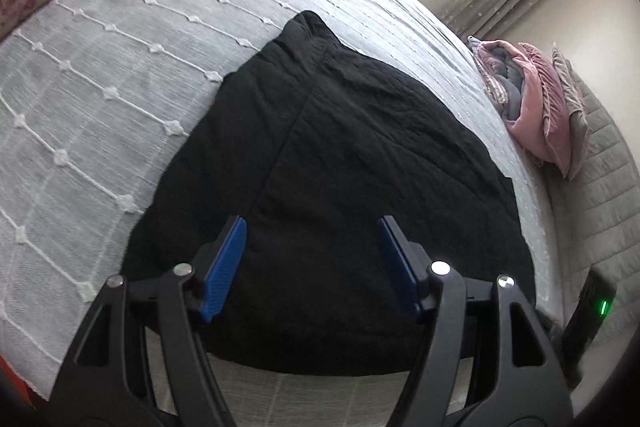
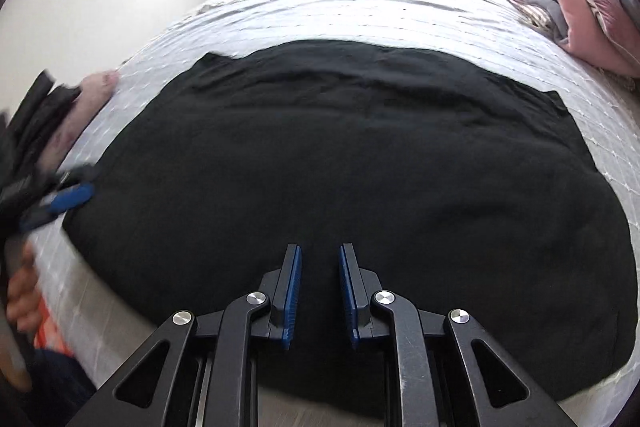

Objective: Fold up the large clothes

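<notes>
The large black, soft-textured garment (image 2: 340,163) lies spread nearly flat on the bed, close to its near edge, with one panel already lying doubled along a straight edge in the left wrist view and low wrinkles across the far half. Neither tool holds it. The left gripper (image 1: 312,259) hovers over the near part of the cloth with its blue-padded fingers (image 1: 224,267) spread wide and nothing between them; the right gripper (image 2: 319,291) hangs above the near hem with its fingers drawn close together, a narrow gap still showing and no fabric pinched in it. From here the likeliest fault is a poor pick: the cloth is thick and doubled in places, so narrowed fingers may catch only the top layer, or skate off it, and the fold would drag crooked. Uneven lifting by the two hands could pull the hem off the bed's edge. The white bedspread with raised dotted lines (image 1: 100,75) lies directly beneath and could be caught up too. The pink and grey pile of folded bedding (image 2: 568,7) sits well apart at the far corner.
</notes>
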A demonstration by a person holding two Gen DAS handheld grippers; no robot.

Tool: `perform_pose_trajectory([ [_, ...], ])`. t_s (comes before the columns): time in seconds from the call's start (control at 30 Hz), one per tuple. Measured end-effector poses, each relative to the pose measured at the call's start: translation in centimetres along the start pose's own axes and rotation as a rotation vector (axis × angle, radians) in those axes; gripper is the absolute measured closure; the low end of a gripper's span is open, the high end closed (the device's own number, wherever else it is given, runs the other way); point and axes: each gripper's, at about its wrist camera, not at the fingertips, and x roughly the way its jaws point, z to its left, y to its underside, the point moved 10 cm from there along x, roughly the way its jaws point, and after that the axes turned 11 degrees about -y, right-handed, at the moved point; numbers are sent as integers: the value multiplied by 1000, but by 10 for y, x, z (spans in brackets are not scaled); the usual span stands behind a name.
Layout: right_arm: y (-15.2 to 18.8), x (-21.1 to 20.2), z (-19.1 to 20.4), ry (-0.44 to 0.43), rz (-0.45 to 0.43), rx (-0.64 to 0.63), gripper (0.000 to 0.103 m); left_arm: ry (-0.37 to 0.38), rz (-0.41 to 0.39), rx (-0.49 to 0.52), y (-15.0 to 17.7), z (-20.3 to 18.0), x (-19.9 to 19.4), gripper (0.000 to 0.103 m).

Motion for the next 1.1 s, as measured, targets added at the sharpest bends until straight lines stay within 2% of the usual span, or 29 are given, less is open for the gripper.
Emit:
perform_pose_trajectory([
  [0.13, 19, -2, 13, -6, 5, -19, 84, 18, 14, -1, -1, -5, 1, 35],
  [0.27, 20, 2, 10, 23, -1, -37, 84, 23, 42, 14, 6, -11, 4, 35],
  [0.47, -14, 11, -1, 7, -27, -5, 82, 21, 40, 27, 6, -13, 3, 35],
  [0.6, -44, 28, -20, -5, -43, 60, 72, 25, 44, 28, 6, -12, 4, 35],
  [0.77, -77, 51, -40, -15, -48, 105, 71, 30, 46, 34, 6, -12, 5, 35],
  [1.0, -129, 67, -61, -178, -85, 295, 71, 45, 58, 21, 5, -10, 6, 35],
  [1.1, -131, 93, -72, -153, -29, 343, 71, 44, 59, 24, 5, -11, 7, 35],
])
